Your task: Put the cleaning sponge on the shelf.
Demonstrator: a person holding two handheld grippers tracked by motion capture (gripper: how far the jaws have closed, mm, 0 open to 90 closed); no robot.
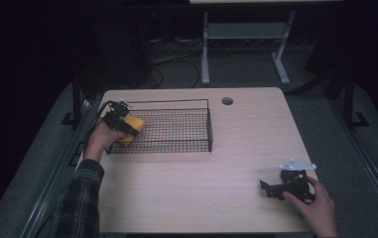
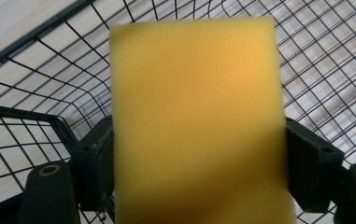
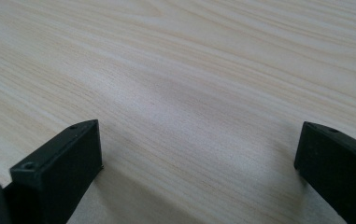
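On pale wood table (image 1: 201,188): wire basket (image 1: 176,144); dark rm.

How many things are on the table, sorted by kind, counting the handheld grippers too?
Yellow sponge: 1, clamped in the left gripper
Black wire basket: 1
Handheld grippers: 2, the right gripper resting open on the table
Total: 4

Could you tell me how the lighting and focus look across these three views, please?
High view: lit table, surroundings almost black. Left gripper view: the sponge held by the left hand-held gripper is soft, the basket mesh sharper. Right gripper view: even light, faint shadow between open jaws.
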